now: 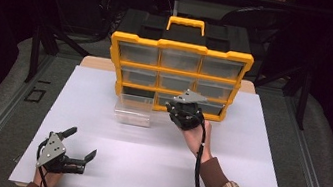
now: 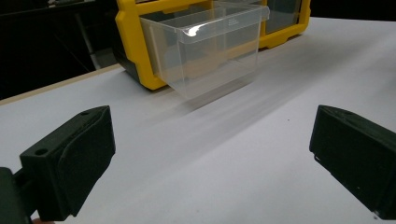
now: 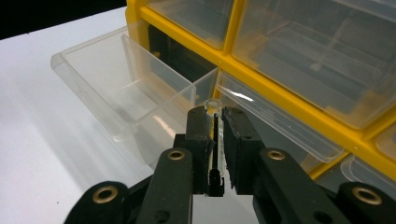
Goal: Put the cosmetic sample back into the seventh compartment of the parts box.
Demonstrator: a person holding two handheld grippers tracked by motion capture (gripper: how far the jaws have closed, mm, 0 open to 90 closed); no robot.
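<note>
Two grippers: the left gripper (image 1: pixel 77 156) rests low in the bottom left of the high view, jaws spread wide, with nothing in them. The right gripper (image 3: pixel 216 122) is near the middle, up by the box.
Right gripper hold: its jaws are nearly closed on a small clear plastic tube (image 3: pixel 213 106), which stands up between them.
Box: a yellow plastic box with clear drawers (image 1: pixel 179 70) stands at the top middle of the white tabletop (image 1: pixel 245 156).
Open drawer: one clear plastic drawer (image 1: pixel 134 109) is out, sitting on the tabletop in front of the box's bottom left slot.
Step in hand: I think the tube is being carried to the open drawer.
Next move: the right gripper would need to go left over the open drawer, then let the tube drop in.
Left gripper job: none yet, it seems.
</note>
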